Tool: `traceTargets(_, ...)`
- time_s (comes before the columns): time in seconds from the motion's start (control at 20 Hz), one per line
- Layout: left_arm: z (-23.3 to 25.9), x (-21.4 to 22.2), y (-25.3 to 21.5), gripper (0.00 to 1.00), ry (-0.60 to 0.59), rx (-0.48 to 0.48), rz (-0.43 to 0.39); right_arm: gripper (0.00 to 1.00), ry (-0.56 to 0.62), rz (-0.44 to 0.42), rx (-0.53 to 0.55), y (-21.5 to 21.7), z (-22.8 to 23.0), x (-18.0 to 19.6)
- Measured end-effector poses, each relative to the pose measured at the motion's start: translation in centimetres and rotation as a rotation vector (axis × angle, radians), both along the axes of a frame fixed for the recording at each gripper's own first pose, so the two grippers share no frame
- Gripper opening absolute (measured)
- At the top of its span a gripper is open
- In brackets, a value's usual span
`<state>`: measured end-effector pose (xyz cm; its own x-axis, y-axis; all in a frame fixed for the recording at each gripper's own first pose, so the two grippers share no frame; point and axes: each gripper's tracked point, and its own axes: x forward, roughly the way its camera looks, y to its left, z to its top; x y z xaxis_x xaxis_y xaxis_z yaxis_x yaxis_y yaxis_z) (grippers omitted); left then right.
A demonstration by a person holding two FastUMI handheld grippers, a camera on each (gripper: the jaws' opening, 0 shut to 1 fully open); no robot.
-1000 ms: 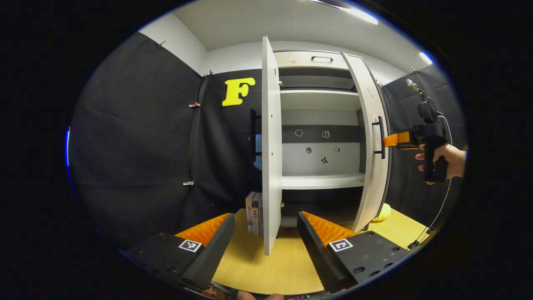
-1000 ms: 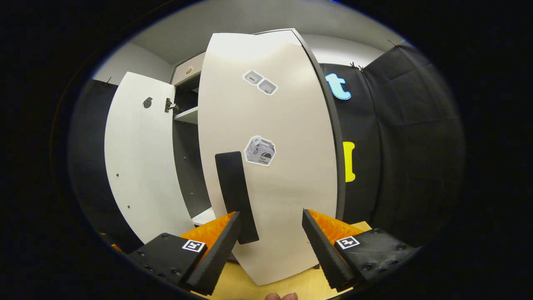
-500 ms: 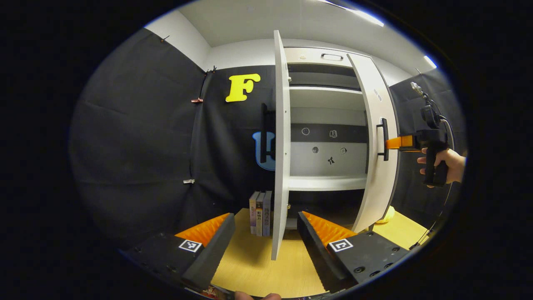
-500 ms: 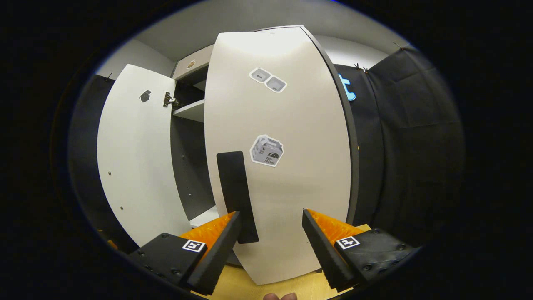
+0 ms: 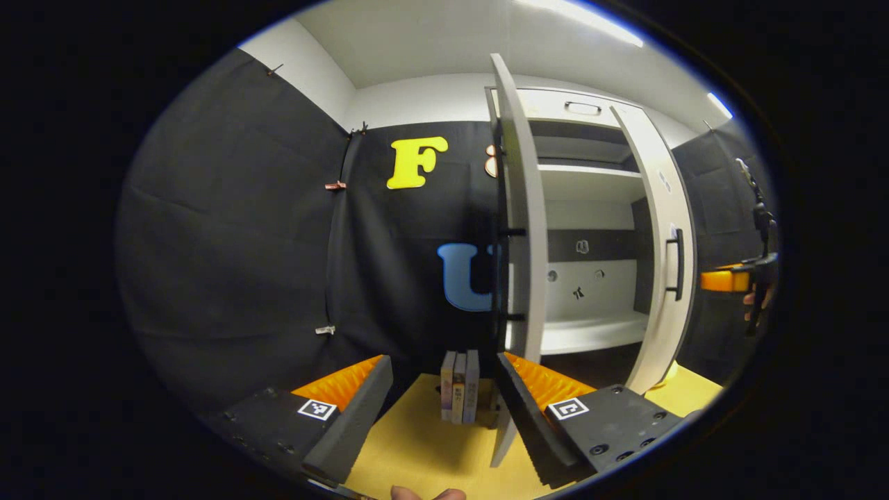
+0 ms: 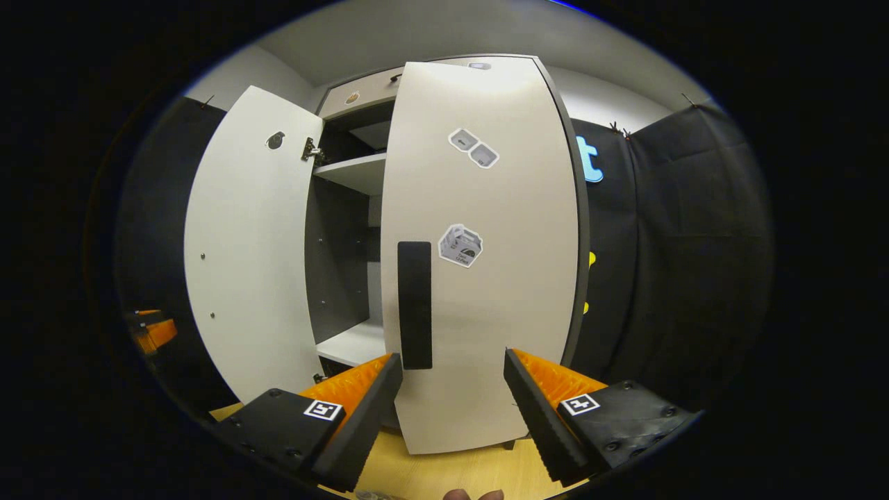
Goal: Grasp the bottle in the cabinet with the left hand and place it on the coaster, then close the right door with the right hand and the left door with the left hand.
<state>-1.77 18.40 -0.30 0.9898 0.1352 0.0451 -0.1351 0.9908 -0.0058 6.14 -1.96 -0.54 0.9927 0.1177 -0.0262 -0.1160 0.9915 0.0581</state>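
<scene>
Swung further shut, right door (image 6: 486, 257) faces the empty, wide-open right gripper (image 6: 451, 396); left gripper (image 5: 441, 403) gapes empty too.

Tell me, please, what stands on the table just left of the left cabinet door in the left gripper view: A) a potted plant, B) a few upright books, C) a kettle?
B: a few upright books stand beside the left cabinet door.

The tall white cabinet (image 5: 590, 208) stands on the wooden worktop (image 5: 417, 444), its black-handled left door (image 5: 521, 229) and right door (image 6: 486, 243) both ajar.
</scene>
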Motion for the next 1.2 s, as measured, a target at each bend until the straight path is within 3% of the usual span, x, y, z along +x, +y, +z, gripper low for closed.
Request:
traceTargets(0.2,2.1,3.4,1.3,0.95,-0.001,0.028,0.02,0.98,0.015,0.012,0.001,0.1,-0.3,-2.0)
traceTargets(0.5,0.1,7.8,0.8,0.95,0.053,0.001,0.012,0.96,-0.026,-0.017,-0.081,-1.2,-0.1,-5.0)
traceTargets(1.2,0.2,7.8,-1.0,0.92,0.05,-0.02,-0.024,0.96,0.004,-0.091,-0.015,-4.5,-0.8,-7.9)
